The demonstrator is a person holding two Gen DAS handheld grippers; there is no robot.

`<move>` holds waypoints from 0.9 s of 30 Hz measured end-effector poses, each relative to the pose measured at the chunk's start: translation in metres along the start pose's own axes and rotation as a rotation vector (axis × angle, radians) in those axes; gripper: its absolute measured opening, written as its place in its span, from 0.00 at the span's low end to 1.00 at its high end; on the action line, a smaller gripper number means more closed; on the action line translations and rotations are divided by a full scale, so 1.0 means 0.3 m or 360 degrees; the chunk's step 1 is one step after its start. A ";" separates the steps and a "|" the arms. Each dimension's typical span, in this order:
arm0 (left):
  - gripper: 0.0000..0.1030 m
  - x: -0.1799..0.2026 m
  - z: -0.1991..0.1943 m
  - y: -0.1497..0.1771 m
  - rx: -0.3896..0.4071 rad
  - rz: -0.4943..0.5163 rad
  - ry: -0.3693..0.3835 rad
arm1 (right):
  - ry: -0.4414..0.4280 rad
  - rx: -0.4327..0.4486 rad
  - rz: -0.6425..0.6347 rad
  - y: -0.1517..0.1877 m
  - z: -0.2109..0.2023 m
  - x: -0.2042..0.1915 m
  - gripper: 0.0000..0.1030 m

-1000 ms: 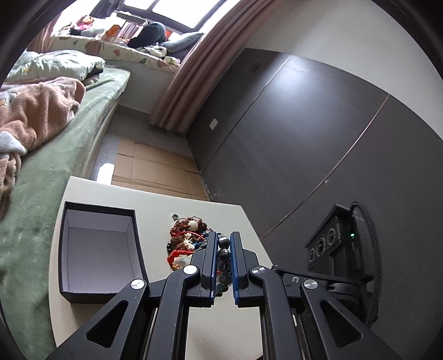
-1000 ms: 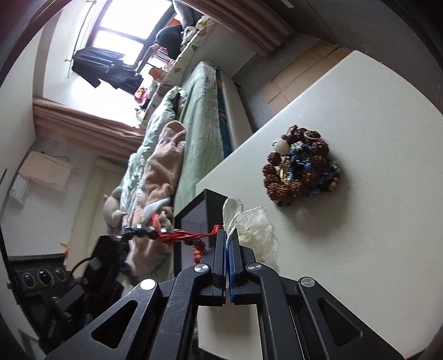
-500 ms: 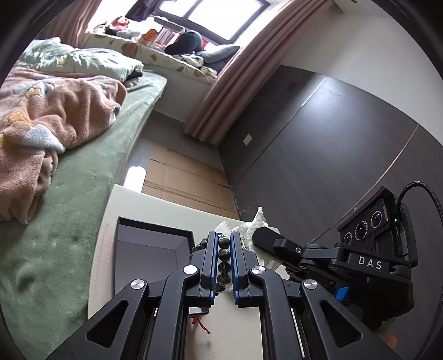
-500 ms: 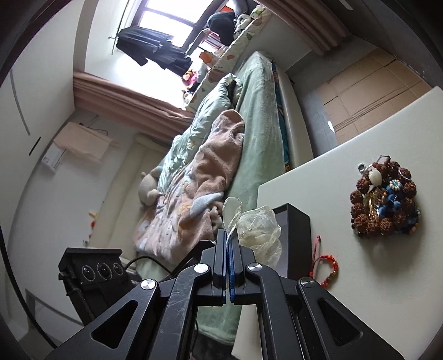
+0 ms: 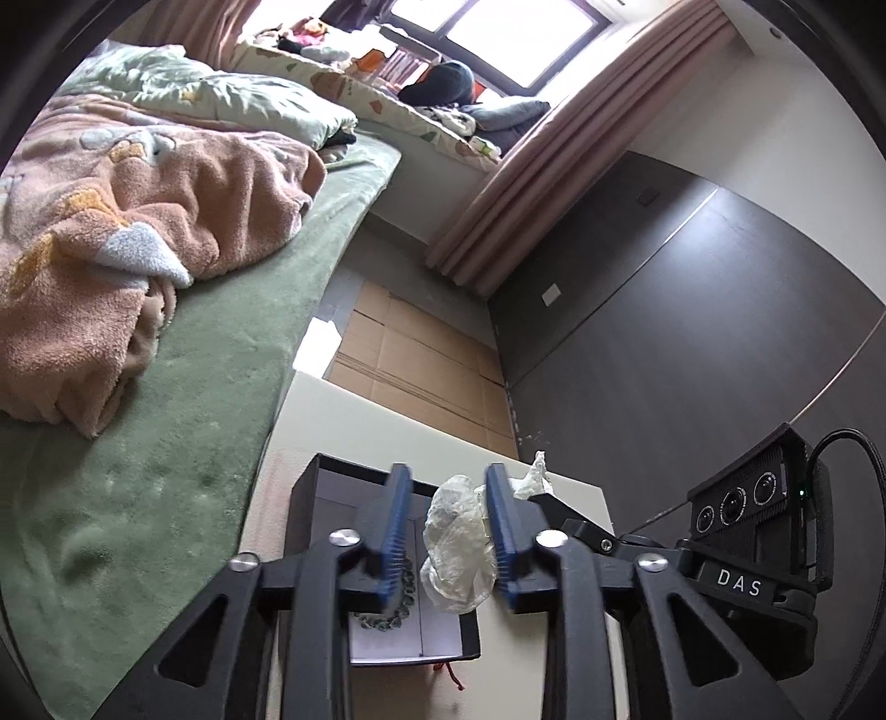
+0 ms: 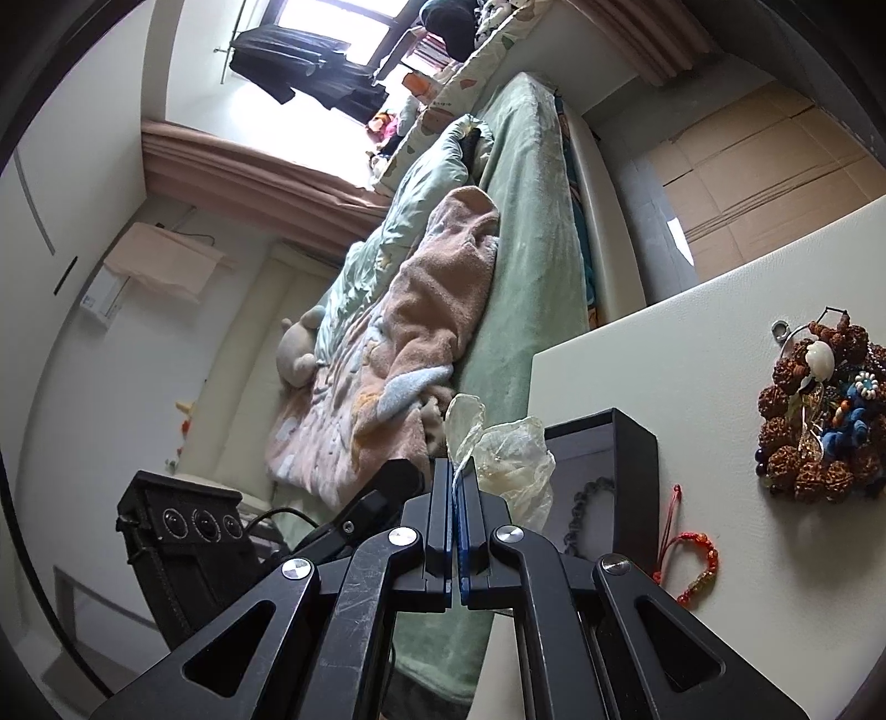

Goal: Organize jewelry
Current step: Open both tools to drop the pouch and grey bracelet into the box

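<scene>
- Nearest to us, the left gripper [image 5: 447, 520] hangs over the black box [image 5: 303, 515]; its jaws are opening and nothing is pinched between its blue pads.
- Under its left finger a dark bead bracelet [image 5: 387, 615] lies on the pale floor of the box.
- Our right gripper [image 6: 457, 498] is clenched on a crumpled clear plastic bag [image 6: 512, 459], which, seen from the left wrist, sits between the left gripper's spread fingers.
- Just right of the right gripper, outside the box wall, a red cord bracelet [image 6: 689, 559] with orange beads lies on the cream table [image 6: 664, 354].
- Further right on that table, well apart from the box, sits a heap of brown seed-bead jewelry [image 6: 819, 410] with blue pieces and a white shell.
- Beyond the table edge we see flattened cardboard [image 5: 410, 360] on the floor, then a green bed [image 5: 221, 354] with a peach blanket [image 5: 127, 221].
- Farthest off are pink curtains [image 5: 526, 205], a dark panelled wall [image 5: 692, 332] and a bright window [image 5: 498, 33].
</scene>
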State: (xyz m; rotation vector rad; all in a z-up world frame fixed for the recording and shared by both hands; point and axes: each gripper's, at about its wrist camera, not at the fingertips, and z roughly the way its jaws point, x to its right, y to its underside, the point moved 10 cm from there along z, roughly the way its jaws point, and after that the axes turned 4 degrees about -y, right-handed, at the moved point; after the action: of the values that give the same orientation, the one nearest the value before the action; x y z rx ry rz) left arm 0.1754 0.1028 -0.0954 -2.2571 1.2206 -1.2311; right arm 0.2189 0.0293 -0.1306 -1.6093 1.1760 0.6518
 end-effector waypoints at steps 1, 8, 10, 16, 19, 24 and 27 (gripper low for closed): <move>0.54 -0.009 -0.007 -0.002 0.0016 -0.0023 -0.0002 | 0.0005 -0.0009 -0.0004 0.001 0.006 0.001 0.04; 0.62 -0.043 -0.024 0.003 0.0026 -0.0068 -0.0034 | 0.0148 -0.0037 0.0061 0.021 -0.008 0.080 0.70; 0.62 -0.047 -0.027 0.014 0.0012 -0.0075 -0.0038 | 0.0157 -0.0029 0.0078 0.023 -0.043 0.096 0.70; 0.62 -0.015 -0.039 0.063 -0.0015 -0.0011 -0.0054 | 0.0257 0.0047 0.0098 0.021 -0.151 0.143 0.70; 0.62 0.011 -0.036 0.098 -0.0040 0.0050 -0.0076 | 0.0307 0.0069 0.0102 0.023 -0.194 0.166 0.70; 0.62 0.047 -0.021 0.162 -0.0099 0.0109 -0.0093 | 0.0365 0.0112 0.0108 0.029 -0.275 0.197 0.70; 0.62 0.058 -0.010 0.202 -0.0133 0.0153 -0.0139 | 0.0396 0.0130 0.0097 0.035 -0.321 0.208 0.70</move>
State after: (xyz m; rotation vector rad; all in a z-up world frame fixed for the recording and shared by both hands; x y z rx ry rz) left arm 0.1449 0.0531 -0.1201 -2.2556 1.3538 -1.0540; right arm 0.2210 -0.0838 -0.1529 -1.6235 1.4192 0.4438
